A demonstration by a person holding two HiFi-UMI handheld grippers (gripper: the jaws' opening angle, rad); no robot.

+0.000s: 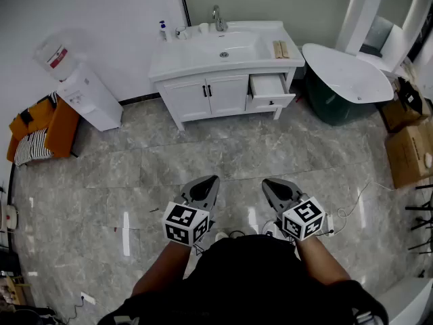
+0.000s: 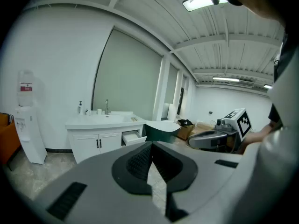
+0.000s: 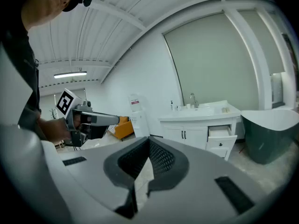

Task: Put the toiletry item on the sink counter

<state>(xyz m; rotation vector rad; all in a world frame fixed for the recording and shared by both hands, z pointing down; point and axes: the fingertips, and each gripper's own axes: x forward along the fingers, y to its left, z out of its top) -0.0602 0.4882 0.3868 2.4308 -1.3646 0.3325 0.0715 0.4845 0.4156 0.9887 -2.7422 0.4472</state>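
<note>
Toiletry bottle [image 1: 163,30] stands at the back left corner of the desk [image 1: 186,59], whose drawer [image 1: 269,87] is open. We hold the left tool [image 1: 211,179] and right tool [image 1: 269,181] above the floor, well apart from the desk, both pressed together and empty.

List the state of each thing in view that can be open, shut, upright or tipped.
Left hand-held gripper: shut, nothing between its jaws.
Right hand-held gripper: shut, nothing between its jaws.
Vanity drawer: pulled open.
Cabinet doors: closed.
Pump bottle: upright at the back left of the sink counter.
Water dispenser: upright.
</note>
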